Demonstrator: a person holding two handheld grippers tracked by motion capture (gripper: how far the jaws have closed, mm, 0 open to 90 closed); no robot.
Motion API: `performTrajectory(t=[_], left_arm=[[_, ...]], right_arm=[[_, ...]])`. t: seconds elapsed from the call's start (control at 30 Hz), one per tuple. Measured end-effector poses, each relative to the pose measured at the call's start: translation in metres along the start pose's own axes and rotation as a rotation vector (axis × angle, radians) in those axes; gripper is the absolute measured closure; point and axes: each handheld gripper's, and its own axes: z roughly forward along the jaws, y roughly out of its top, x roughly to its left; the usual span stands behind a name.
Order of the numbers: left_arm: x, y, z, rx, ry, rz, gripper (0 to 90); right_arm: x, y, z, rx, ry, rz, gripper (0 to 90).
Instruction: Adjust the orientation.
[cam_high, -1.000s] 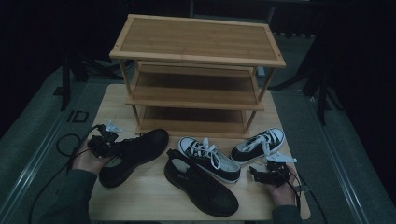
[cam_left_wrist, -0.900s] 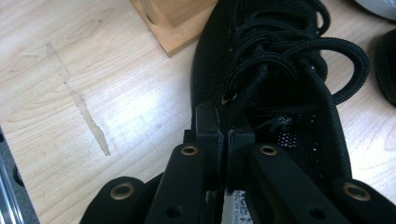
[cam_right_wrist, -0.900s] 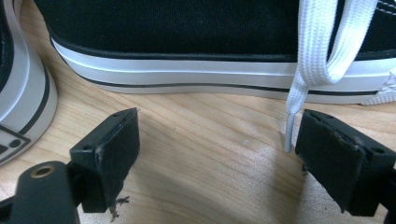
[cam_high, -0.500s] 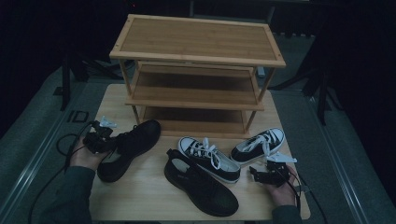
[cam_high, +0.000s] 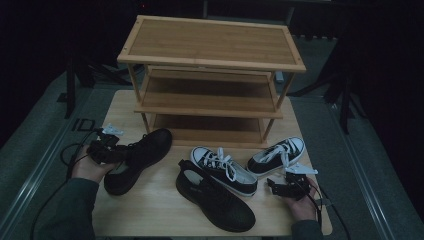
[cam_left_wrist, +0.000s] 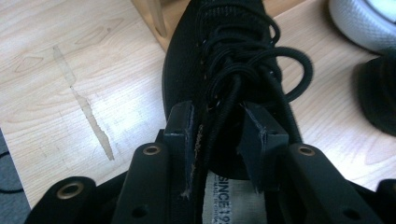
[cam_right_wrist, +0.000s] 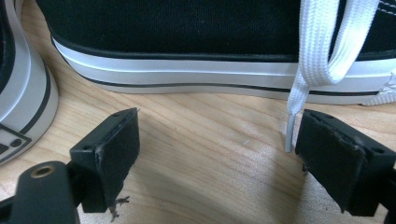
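Knit black shoe (cam_left_wrist: 219, 56), round-laced, sits between the left hand-held gripper (cam_left_wrist: 219, 140)'s just-opened jaws on pale woodgrain.

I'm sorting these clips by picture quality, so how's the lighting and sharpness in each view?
High view: dim, dark surroundings, the shoe rack and table still readable. Left gripper view: bright, with glare on the wood; the black shoe is sharp. Right gripper view: evenly lit; the sneaker and white lace are crisp.

The left gripper (cam_left_wrist: 217, 140) has just been opening; its fingers (cam_left_wrist: 180, 135) straddle the black shoe's (cam_left_wrist: 219, 60) tongue, seemingly loosely.
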Motion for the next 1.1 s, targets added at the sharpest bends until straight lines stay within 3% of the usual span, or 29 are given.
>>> performTrajectory(t=[0.47,0.77,1.1], left_arm=[[-0.008,0.014,-0.023,-0.068,-0.043,0.025,64.8],[-0.013,0.021,-0.027,-0.084,-0.066,0.028,64.2],[-0.028,0.033,-0.026,-0.087,-0.103,0.072,66.0]], right_arm=[[0.000,0.000,0.000,0.001,0.000,0.001,13.6],[0.000,0.000,0.000,0.001,0.000,0.005,13.6],[0.000,0.000,0.000,0.001,0.000,0.003,13.6]])
